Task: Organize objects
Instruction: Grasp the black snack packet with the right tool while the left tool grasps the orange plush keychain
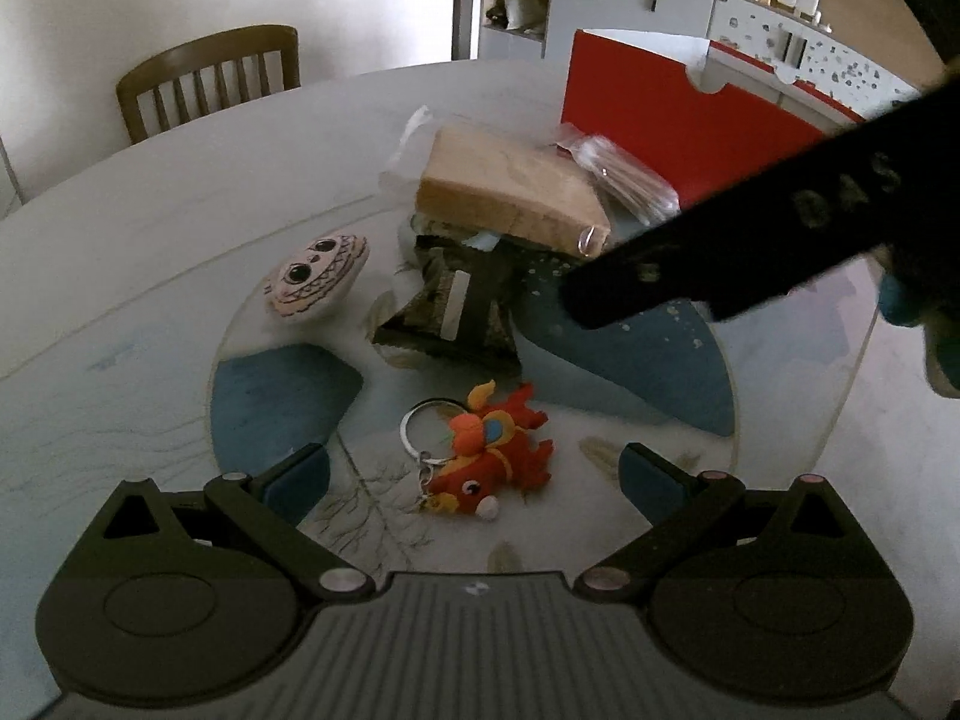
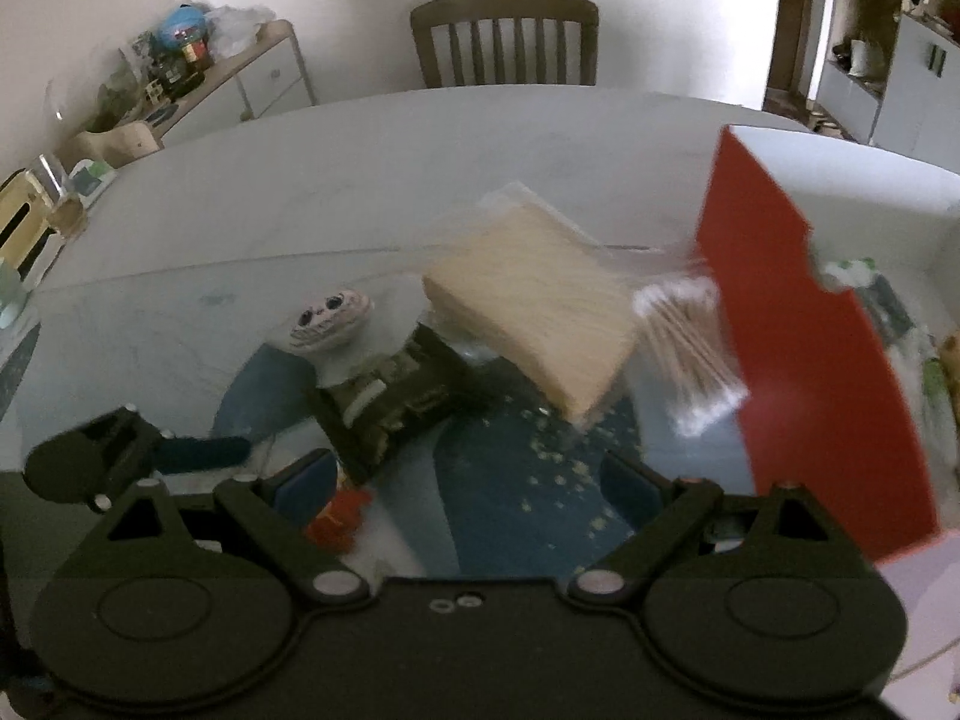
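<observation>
A red plush fish keychain (image 1: 489,456) lies on the glass turntable (image 1: 828,402), right between the fingers of my open, empty left gripper (image 1: 474,480). Beyond it lie a dark green packet (image 1: 456,312), a pink round toy with big eyes (image 1: 318,273), a tan wooden-stick bundle in plastic (image 1: 510,186) and a bag of cotton swabs (image 1: 630,174). My right gripper (image 2: 468,480) is open and empty above the turntable (image 2: 528,480); the packet (image 2: 390,402), bundle (image 2: 534,306), swabs (image 2: 690,348) and toy (image 2: 330,315) lie ahead. The keychain (image 2: 339,519) shows by its left finger.
A red and white open box (image 1: 678,114) stands at the right of the table, also in the right wrist view (image 2: 810,348), with items inside. A wooden chair (image 2: 504,39) stands behind the table. The right gripper's black body (image 1: 750,240) crosses the left view.
</observation>
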A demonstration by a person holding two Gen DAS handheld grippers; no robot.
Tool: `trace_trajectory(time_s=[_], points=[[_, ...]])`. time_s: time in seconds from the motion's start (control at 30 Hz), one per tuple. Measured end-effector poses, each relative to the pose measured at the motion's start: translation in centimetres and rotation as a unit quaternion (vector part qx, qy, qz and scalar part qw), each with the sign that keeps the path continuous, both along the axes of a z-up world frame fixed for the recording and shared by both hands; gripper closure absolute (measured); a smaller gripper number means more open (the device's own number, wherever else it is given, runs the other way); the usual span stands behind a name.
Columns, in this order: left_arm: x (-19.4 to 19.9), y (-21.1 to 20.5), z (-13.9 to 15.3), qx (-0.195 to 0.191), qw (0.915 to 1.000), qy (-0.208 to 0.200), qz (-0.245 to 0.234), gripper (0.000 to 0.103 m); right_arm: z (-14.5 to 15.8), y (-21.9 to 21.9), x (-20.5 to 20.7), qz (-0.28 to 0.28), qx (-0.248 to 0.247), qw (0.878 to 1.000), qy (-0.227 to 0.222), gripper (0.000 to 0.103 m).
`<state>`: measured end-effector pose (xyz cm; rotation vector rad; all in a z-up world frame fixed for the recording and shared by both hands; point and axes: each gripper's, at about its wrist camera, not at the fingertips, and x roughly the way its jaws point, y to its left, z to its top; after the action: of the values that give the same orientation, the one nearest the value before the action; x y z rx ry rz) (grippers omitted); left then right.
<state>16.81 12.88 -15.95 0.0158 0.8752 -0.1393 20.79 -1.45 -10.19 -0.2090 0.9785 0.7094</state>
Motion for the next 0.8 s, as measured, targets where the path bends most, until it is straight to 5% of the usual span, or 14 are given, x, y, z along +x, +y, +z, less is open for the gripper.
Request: trace_trajectory(time_s=[0.53, 0.8], points=[[0.1, -1.3, -0.6, 0.028, 0.9994, -0.009, -0.016, 0.007, -1.4, 4.5, 2.3, -0.016, -0.008, 0.999, 0.046, 0.01], [0.3, -1.4, -0.2, 0.028, 0.9993, -0.017, -0.02, 0.031, -2.2, 6.2, 3.7, -0.053, -0.018, 0.995, 0.08, 0.013]])
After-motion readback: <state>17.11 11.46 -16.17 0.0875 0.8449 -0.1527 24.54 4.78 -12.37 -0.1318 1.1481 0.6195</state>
